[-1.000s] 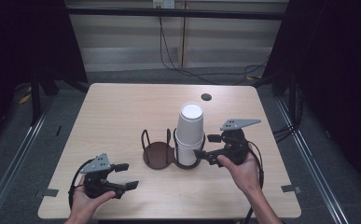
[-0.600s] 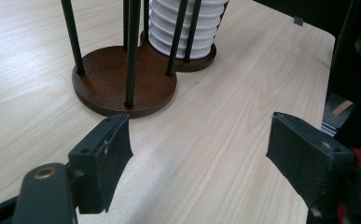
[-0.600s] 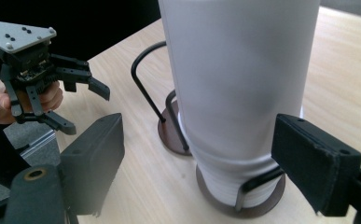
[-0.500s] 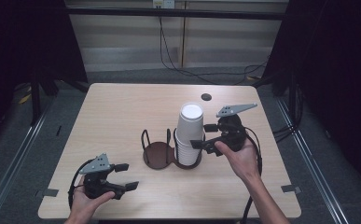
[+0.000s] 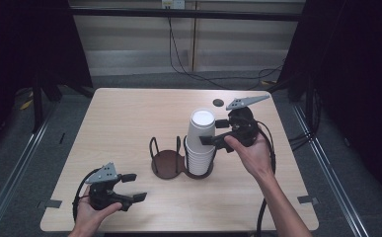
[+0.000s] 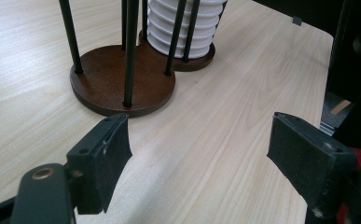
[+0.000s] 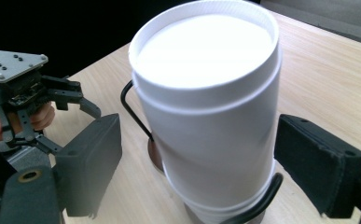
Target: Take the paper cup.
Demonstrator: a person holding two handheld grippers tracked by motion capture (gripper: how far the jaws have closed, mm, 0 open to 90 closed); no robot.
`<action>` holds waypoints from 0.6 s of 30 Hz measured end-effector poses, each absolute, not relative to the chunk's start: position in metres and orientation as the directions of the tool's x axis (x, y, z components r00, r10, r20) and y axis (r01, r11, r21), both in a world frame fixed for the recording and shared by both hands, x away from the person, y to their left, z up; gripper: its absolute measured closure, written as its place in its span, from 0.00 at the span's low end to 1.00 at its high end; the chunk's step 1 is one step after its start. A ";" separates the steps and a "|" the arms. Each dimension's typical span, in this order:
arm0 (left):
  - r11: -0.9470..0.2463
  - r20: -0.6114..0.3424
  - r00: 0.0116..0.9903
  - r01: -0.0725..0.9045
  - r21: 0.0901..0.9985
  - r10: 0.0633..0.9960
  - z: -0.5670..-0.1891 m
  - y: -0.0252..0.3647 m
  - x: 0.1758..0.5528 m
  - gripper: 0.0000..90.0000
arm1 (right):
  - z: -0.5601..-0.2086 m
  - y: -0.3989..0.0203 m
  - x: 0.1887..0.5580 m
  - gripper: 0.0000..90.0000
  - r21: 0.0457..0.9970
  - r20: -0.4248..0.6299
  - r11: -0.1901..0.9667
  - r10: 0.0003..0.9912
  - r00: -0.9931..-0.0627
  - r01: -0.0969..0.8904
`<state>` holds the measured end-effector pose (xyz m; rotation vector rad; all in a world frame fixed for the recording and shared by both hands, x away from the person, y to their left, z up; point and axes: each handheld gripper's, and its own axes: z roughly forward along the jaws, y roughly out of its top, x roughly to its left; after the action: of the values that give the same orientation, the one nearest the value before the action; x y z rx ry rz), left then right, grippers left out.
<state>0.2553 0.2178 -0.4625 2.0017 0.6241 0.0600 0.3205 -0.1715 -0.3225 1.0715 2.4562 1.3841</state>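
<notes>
A tall stack of upturned white cups [image 5: 200,143] stands in one ring of a dark wire holder, and the brown ring beside it [image 5: 168,162] is bare. My right gripper [image 5: 212,131] is level with the top of the stack. In the right gripper view its jaws stand open on either side of the top cup [image 7: 206,112], a narrow gap showing at the left pad [image 7: 94,163]. My left gripper [image 5: 129,187] rests near the table's front left, open, with nothing between its pads [image 6: 103,158]. It faces the holder's bare base [image 6: 122,81].
A small dark disc [image 5: 218,102] lies on the wooden table [image 5: 129,118] behind the stack. Cables run over the floor beyond the far edge. Metal rails flank the table on both sides.
My right gripper has risen along the cup stack, from about its middle up to its top, and shifted a little farther away. The left gripper has kept still.
</notes>
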 end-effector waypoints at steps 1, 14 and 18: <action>-0.370 -0.217 0.865 0.403 0.837 0.451 -0.463 0.218 0.255 0.23 | -0.322 -0.171 0.323 0.17 0.790 0.221 0.331 0.632 -0.743 0.517; -0.367 -0.225 0.864 0.409 0.835 0.451 -0.463 0.218 0.256 0.23 | -0.309 -0.155 0.342 0.17 0.746 0.167 0.437 0.608 -0.776 0.502; -0.370 -0.225 0.864 0.410 0.834 0.450 -0.463 0.218 0.255 0.23 | -0.306 -0.149 0.345 0.18 0.732 0.148 0.463 0.608 -0.780 0.500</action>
<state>0.2555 0.2177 -0.4632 2.0028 0.6289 0.0487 0.3454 -0.1493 -0.3061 0.9790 2.5704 1.2167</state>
